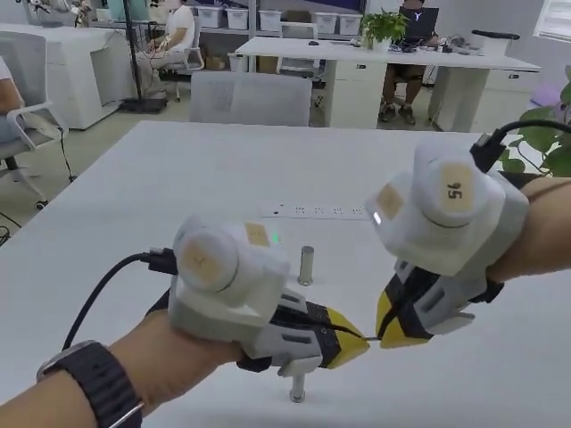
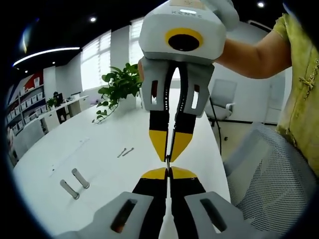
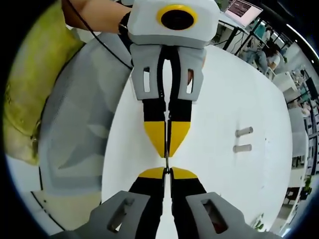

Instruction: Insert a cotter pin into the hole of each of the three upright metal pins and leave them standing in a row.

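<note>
Tips of left gripper [image 2: 168, 172] and right gripper [image 3: 168, 172] both pinch 1 cotter pin [image 2: 168, 160].

One short, shiny metal pin [image 1: 306, 265] stands upright on the white table [image 1: 178, 178]. A second metal pin [image 1: 297, 389] stands nearer to you, under your left gripper [image 1: 352, 343]. It and your right gripper [image 1: 385, 337] pinch a thin cotter pin [image 2: 168, 160] between their tips. Two more cotter pins [image 2: 125, 152] lie flat, side by side.

An open-plan office: long white desks [image 1: 446, 58], swivel chairs [image 1: 22, 107], a potted plant [image 1: 384, 25], storage bins [image 1: 236, 18] on shelves, a seated person [image 1: 178, 31], and a power strip [image 1: 312, 212] on the white tabletop [image 1: 178, 178].
</note>
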